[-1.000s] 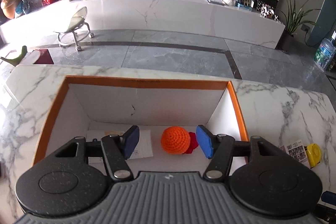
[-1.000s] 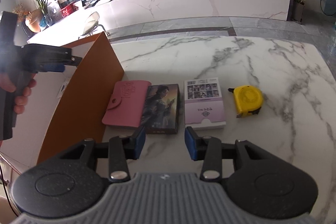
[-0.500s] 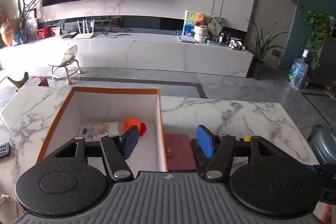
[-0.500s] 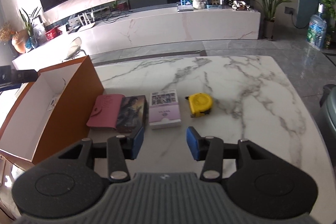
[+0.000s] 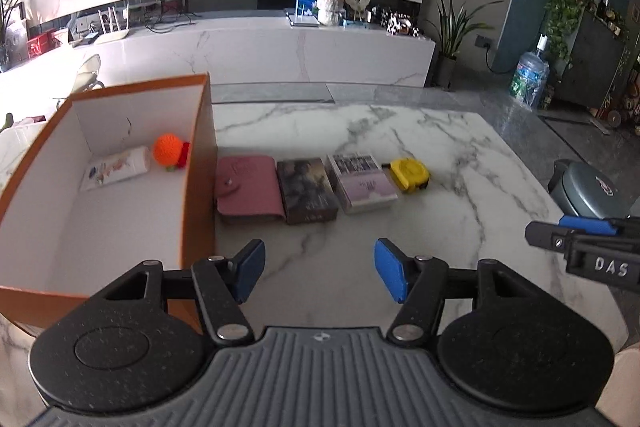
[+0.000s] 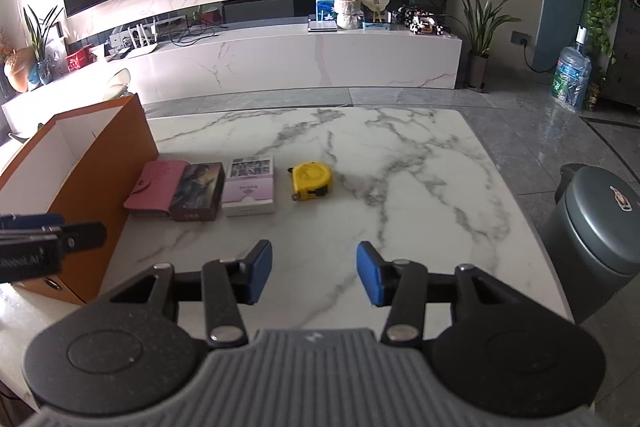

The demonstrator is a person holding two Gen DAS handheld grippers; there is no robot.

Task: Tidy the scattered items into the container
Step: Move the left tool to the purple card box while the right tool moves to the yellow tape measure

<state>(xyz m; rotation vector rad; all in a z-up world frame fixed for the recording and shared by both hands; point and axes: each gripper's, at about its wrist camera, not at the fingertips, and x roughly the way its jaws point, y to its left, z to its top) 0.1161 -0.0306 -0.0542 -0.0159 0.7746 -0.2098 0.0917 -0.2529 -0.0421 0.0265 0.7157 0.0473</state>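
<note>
An orange box (image 5: 200, 163) with white inside stands at the left of the marble table; in it lie an orange knitted ball (image 5: 167, 148) and a white tube (image 5: 116, 169). Right of the box, in a row, lie a pink card wallet (image 5: 248, 189), a dark card box (image 5: 306, 189), a lilac card box (image 5: 362, 181) and a yellow tape measure (image 5: 409, 174). My left gripper (image 5: 319, 275) is open and empty, above the table's near edge, short of the row. My right gripper (image 6: 314, 273) is open and empty too, back from the tape measure (image 6: 312, 181).
The marble table (image 6: 420, 167) has bare surface right of the tape measure. A grey bin (image 6: 600, 223) stands off the table's right edge. A white TV bench with a teddy bear and plants lines the far wall.
My left gripper has pulled up and back out of the box and swung right, now facing the row of items. My right gripper has drawn back and risen; both stay open.
</note>
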